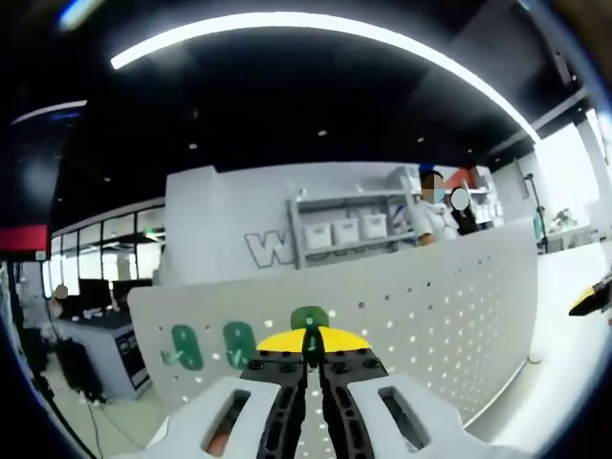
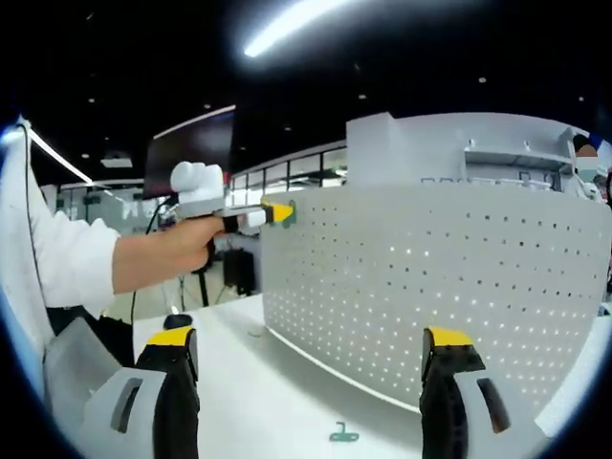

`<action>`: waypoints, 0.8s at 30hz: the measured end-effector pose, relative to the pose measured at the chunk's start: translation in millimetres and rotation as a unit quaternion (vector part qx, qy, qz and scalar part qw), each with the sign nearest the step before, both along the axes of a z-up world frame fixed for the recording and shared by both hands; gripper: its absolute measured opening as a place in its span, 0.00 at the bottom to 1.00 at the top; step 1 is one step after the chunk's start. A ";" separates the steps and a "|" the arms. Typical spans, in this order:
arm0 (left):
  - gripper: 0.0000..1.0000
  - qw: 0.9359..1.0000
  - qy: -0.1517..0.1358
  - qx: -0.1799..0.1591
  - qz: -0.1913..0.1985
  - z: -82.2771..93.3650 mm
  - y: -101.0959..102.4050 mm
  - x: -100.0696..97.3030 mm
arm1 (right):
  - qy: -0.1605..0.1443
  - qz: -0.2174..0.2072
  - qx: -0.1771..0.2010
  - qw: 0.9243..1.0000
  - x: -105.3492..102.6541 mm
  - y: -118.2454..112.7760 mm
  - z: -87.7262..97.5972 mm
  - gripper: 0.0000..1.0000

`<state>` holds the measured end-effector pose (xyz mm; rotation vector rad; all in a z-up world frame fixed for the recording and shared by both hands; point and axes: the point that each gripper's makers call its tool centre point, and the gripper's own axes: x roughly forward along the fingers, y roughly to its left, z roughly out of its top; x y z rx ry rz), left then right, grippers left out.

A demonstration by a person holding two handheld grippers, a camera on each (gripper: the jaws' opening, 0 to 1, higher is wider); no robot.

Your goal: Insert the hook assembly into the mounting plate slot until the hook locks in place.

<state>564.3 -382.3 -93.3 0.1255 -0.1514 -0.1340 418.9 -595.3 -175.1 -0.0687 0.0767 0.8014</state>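
A white perforated mounting plate (image 1: 449, 306) stands upright on the table. Two green hooks (image 1: 186, 346) (image 1: 238, 344) hang on its left part. My left gripper (image 1: 311, 346) is shut on a third green hook (image 1: 309, 319), held against the plate near its top edge. In the right gripper view a hand holds that left gripper (image 2: 277, 212) at the top left corner of the plate (image 2: 440, 277). My right gripper (image 2: 310, 337) is open wide in front of the plate with nothing between its jaws. Another green hook (image 2: 343, 435) lies flat on the table below it.
The white table (image 2: 239, 382) runs in front of the plate. The person's white sleeve (image 2: 57, 258) is at the left. The right gripper's yellow tip (image 1: 593, 298) shows at the right edge. Behind the plate are shelves with bins (image 1: 349, 229), desks with monitors and people.
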 end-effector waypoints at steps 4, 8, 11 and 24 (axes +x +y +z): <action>0.03 1.000 0.000 -0.001 0.004 -0.5 0.5 4.1 | 0.002 -0.002 0.001 1.000 0.7 -1.8 -1.2 0.99; 0.03 1.000 -0.006 -0.002 0.006 1.9 1.5 11.1 | 0.005 -0.004 0.002 1.000 2.2 -4.3 -3.3 0.98; 0.03 1.000 -0.002 -0.003 0.010 -2.0 3.8 14.4 | 0.007 -0.004 0.002 1.000 2.9 -4.5 -5.0 0.98; 0.03 1.000 -0.008 -0.003 0.012 0.2 -1.8 15.9 | 0.011 -0.008 0.000 1.000 6.3 -9.2 -7.6 0.98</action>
